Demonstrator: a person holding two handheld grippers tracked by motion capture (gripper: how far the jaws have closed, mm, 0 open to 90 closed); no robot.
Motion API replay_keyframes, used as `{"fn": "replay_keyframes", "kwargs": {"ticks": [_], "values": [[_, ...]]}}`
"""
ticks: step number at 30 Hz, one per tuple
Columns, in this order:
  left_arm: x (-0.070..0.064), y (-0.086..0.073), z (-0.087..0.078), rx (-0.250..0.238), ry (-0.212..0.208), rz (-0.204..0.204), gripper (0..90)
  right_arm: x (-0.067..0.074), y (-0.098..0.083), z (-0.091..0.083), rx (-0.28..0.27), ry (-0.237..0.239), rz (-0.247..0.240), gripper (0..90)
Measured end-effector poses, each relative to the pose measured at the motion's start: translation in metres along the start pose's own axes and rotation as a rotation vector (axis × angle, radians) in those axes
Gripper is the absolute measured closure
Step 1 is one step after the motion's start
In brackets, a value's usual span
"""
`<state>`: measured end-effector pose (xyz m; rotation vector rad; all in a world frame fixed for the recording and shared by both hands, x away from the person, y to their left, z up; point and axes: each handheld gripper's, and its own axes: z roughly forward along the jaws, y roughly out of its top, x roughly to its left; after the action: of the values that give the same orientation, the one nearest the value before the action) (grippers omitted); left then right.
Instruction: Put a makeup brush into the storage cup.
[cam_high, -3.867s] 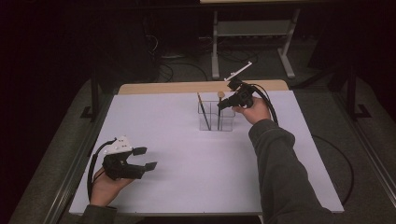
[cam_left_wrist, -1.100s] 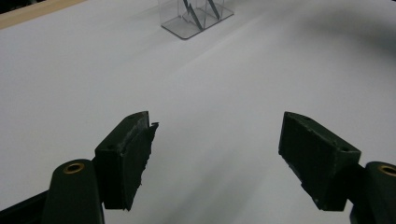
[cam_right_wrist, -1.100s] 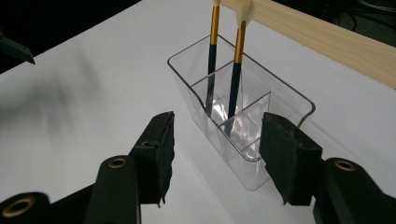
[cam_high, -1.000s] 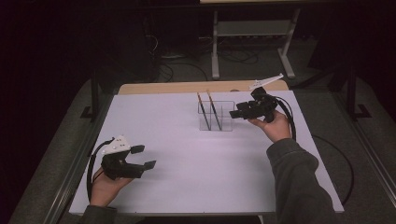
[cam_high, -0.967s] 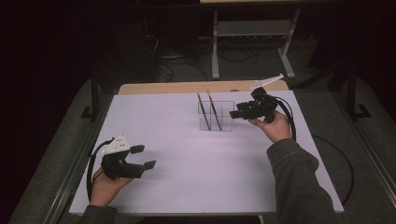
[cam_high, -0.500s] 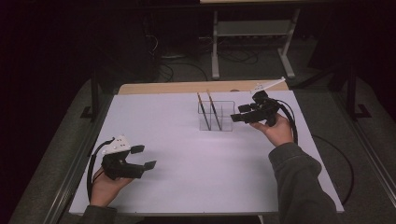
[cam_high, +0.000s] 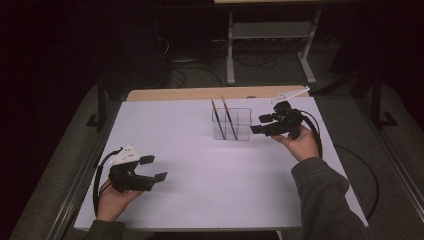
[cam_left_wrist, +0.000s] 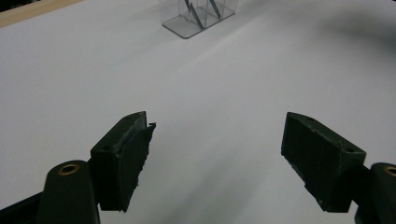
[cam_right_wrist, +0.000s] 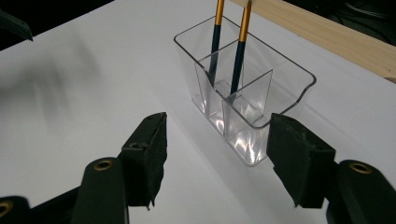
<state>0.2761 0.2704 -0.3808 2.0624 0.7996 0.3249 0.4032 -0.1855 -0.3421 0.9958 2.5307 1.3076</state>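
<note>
A clear divided holder stands at the back middle of the white table, and two dark pencils with orange tops lean in it. My right gripper hovers just right of the holder, pointing at it. Its jaws have just been opening and nothing is between them. In the right gripper view the holder sits just beyond my right gripper, both pencils in its far half. My left gripper rests open and empty at the front left; from my left gripper the holder is far off.
A wooden strip runs along the table's back edge. Behind it are a dark floor with cables and a metal stand. A black cable loops off the table's right side. Bare white surface lies between the two hands.
My right gripper has drawn back from over the holder to its right side, sunk a little, and its jaws stand wider. The left hand has not moved.
</note>
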Motion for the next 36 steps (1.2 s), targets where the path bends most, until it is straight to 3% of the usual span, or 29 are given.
{"fn": "replay_keyframes", "kwargs": {"ticks": [15, 36], "values": [[0.001, 0.000, -0.001, -0.012, 0.006, -0.004, 22.8, 0.002, -0.016, -0.006, -0.017, 0.003, 0.002, 33.9], [-0.002, 0.001, 0.005, 0.011, 0.000, 0.005, 22.0, 0.012, -0.046, -0.022, -0.044, -0.018, 0.019, 30.9]]}}
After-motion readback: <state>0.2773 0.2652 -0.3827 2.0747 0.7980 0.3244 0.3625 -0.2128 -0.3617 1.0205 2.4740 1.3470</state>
